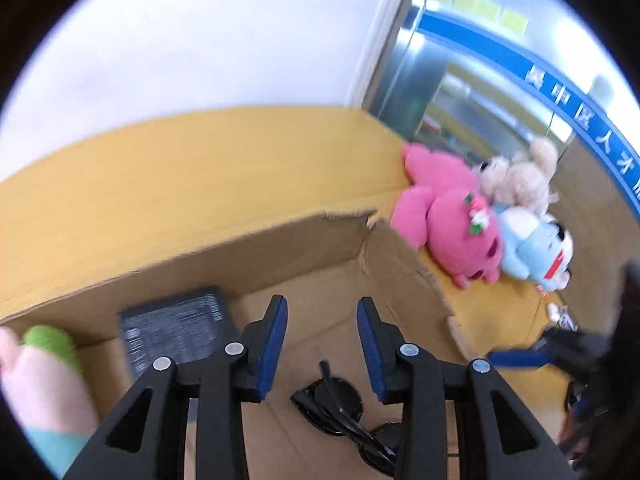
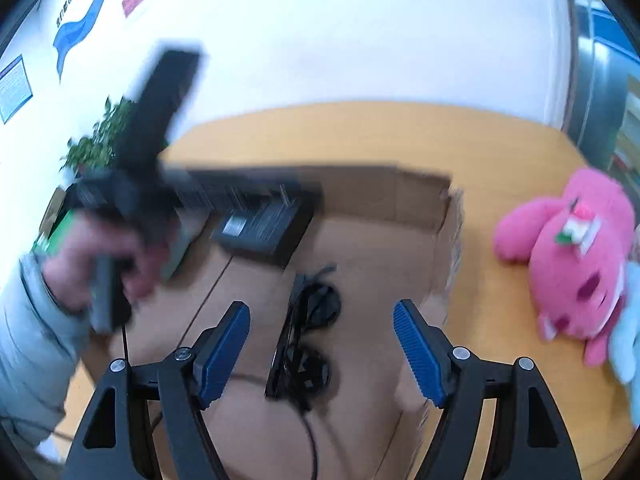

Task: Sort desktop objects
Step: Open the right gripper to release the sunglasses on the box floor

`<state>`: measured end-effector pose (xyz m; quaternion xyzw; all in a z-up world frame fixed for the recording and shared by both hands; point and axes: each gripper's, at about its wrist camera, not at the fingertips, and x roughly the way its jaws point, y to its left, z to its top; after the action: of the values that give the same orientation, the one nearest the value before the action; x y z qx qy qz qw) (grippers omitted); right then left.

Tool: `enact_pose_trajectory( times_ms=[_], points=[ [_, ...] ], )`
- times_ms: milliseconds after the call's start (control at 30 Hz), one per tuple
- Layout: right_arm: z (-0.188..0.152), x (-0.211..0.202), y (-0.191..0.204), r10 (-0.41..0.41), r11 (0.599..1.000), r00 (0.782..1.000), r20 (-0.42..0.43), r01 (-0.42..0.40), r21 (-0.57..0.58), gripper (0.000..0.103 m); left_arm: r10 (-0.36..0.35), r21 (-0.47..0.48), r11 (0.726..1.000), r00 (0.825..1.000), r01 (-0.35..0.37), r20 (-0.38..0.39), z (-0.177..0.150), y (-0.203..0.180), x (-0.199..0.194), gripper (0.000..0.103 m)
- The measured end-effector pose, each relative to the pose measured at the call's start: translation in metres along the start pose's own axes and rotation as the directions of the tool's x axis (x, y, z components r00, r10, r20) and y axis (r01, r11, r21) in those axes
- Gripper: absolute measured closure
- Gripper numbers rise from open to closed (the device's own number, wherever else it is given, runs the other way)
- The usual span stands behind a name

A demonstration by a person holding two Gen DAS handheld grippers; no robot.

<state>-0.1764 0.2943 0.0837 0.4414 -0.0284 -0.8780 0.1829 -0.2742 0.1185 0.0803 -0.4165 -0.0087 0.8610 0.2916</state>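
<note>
An open cardboard box (image 1: 280, 248) (image 2: 400, 196) stands on the yellow table (image 1: 160, 184). On its floor lie black sunglasses (image 1: 340, 400) (image 2: 304, 368) and a black power adapter (image 1: 176, 328) (image 2: 264, 224). My left gripper (image 1: 323, 304) hangs over the box, open, with nothing between its blue pads. My right gripper (image 2: 320, 308) is open wide above the sunglasses and does not touch them. A pink plush toy (image 1: 452, 216) (image 2: 576, 256) lies on the table to the right of the box.
A beige plush (image 1: 516, 176) and a light blue plush (image 1: 532, 248) lie against the pink one. A pink and green plush (image 1: 44, 364) sits at the box's left end. A hand (image 2: 108, 256) in a pale sleeve holds the blurred left gripper. A potted plant (image 2: 100, 140) stands behind.
</note>
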Motion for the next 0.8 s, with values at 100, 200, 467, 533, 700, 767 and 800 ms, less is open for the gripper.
enact_pose_trajectory(
  times_ms=[100,200,467,533,700,767,800],
  points=[
    [-0.011,0.015,0.02,0.021,0.997,0.995,-0.101,-0.028,-0.068,0.03,0.012,-0.03,0.999,0.999,-0.01,0.047,-0.012,0.005,-0.035,0.068],
    [-0.026,0.022,0.027,0.029,0.992,0.983,-0.18,-0.051,-0.118,0.055,0.051,-0.053,0.997,0.996,-0.048,0.066,-0.028,0.005,-0.058,0.068],
    [-0.043,0.059,0.069,0.082,0.961,0.928,-0.362,-0.17,-0.219,0.062,0.115,-0.041,0.993,0.992,-0.113,0.043,-0.083,0.017,-0.097,0.068],
    [-0.043,0.071,0.073,0.029,0.955,0.918,-0.395,-0.141,-0.259,0.063,0.113,-0.058,0.992,0.993,-0.111,0.035,-0.094,0.023,-0.102,0.068],
    [-0.045,0.097,0.068,-0.05,0.945,0.884,-0.465,-0.109,-0.31,0.09,0.116,-0.087,0.99,0.993,-0.115,0.015,-0.115,0.035,-0.106,0.068],
    [-0.047,0.101,0.07,-0.056,0.935,0.876,-0.478,-0.122,-0.333,0.092,0.101,-0.076,0.992,0.995,-0.1,0.003,-0.119,0.037,-0.105,0.068],
    [-0.047,0.1,0.072,-0.044,0.927,0.878,-0.477,-0.142,-0.346,0.093,0.085,-0.063,0.994,0.996,-0.085,-0.005,-0.12,0.036,-0.102,0.068]
  ],
)
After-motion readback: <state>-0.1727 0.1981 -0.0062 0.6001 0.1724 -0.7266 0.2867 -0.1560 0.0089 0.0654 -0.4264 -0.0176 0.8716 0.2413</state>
